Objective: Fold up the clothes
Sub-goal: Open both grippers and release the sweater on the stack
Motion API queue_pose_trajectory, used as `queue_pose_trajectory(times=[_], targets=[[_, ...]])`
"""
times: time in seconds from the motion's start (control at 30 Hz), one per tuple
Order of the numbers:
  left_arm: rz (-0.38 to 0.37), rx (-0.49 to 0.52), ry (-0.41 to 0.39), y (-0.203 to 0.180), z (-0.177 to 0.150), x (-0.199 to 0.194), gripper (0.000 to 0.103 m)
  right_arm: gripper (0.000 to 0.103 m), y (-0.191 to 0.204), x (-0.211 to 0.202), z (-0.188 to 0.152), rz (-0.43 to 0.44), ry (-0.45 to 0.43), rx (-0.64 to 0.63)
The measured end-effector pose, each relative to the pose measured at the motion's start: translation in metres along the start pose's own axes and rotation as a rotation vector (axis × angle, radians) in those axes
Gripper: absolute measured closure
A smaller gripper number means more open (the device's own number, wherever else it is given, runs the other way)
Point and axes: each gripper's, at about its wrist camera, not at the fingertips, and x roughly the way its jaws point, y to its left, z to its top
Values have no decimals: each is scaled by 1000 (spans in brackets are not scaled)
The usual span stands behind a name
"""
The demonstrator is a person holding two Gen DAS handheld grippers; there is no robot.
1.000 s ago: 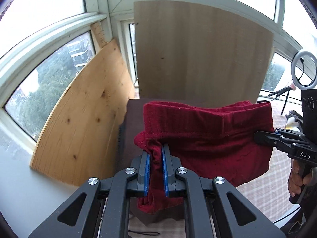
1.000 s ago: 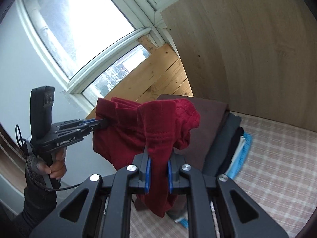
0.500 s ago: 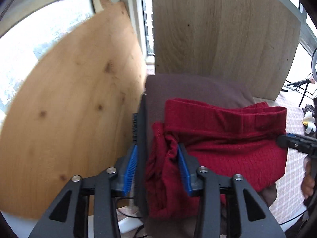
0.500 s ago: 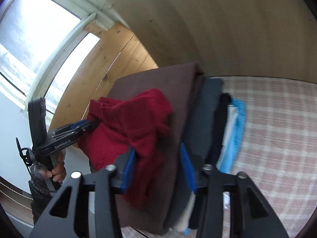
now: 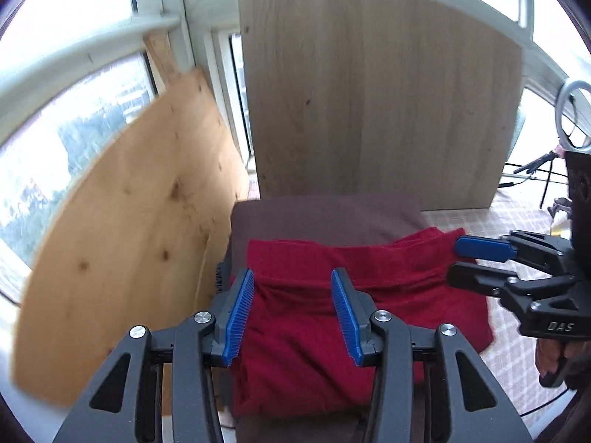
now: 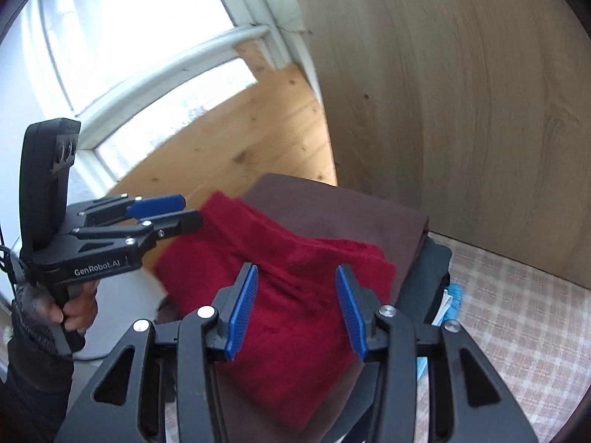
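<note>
A folded dark red knit garment lies on top of a stack of folded clothes, resting on a brown garment. My left gripper is open, its blue pads above the red garment's near left part, holding nothing. My right gripper shows at the right, open, at the garment's right edge. In the right wrist view the red garment lies below my open right gripper, and my left gripper is open at its far left corner.
The stack holds dark grey, black and blue folded clothes under the brown one, on a checked cloth. Two wooden boards lean against the windows behind. A ring light stands at the far right.
Both grippers held the red garment in the air, lowered it onto the stack, opened and let go. They have now drawn back a little, and the garment lies flat.
</note>
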Motion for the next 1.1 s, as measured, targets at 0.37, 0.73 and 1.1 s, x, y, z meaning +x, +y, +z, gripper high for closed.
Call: queue_pose_trajectory(times=[0.37,0.73,1.1], targets=[[117,-74,43,20,-18,15,54,59,-29,13,4,-65,40,22],[205,-192,-47,15,-66,-55,55,52,-75,-76,-45,-126,54,190],[13,-190,-4,-119,-144,-54,34,38,-99,-159,-155,-335,102,300]])
